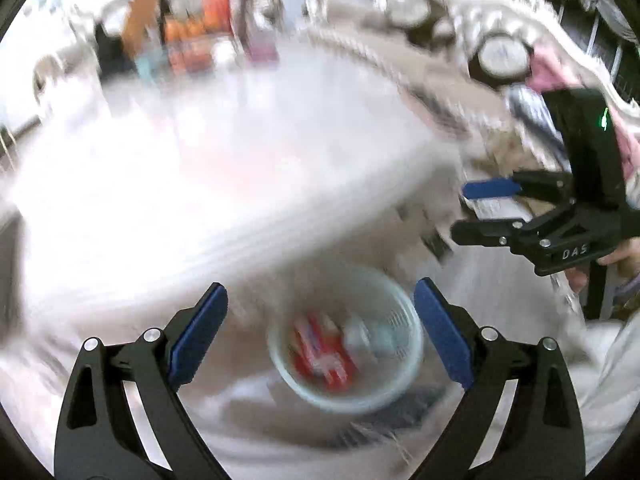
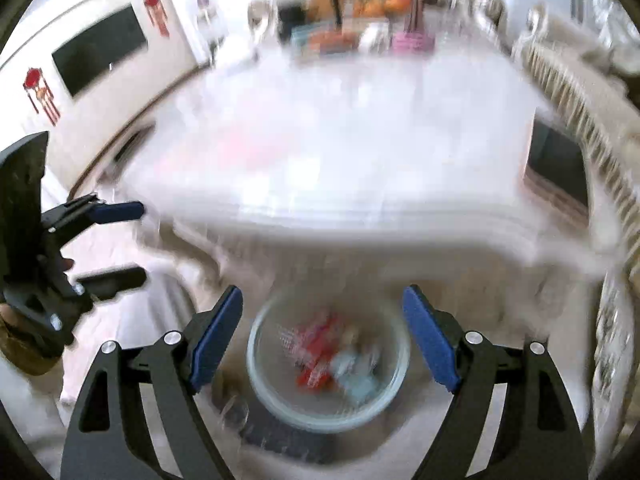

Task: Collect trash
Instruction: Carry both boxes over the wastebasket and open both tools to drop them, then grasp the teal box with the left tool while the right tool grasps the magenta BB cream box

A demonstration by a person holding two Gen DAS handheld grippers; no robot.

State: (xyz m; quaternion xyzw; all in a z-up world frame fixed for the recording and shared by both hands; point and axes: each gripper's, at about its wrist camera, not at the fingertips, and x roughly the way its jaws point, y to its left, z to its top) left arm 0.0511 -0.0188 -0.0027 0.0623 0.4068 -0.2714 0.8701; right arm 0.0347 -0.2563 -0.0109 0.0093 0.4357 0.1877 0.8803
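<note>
White tabletop (image 2: 340, 152) fills the blurred view, far-end clutter beyond it! Below its near edge sits the pale trash basket (image 2: 328, 360), red wrappers (image 2: 316, 360) already inside, so collecting looks well along, maybe finished. Above the basket, left gripper (image 1: 320, 336) and right gripper (image 2: 322, 336) both gape wide, empty. "DAS" reads on the right gripper.
</note>
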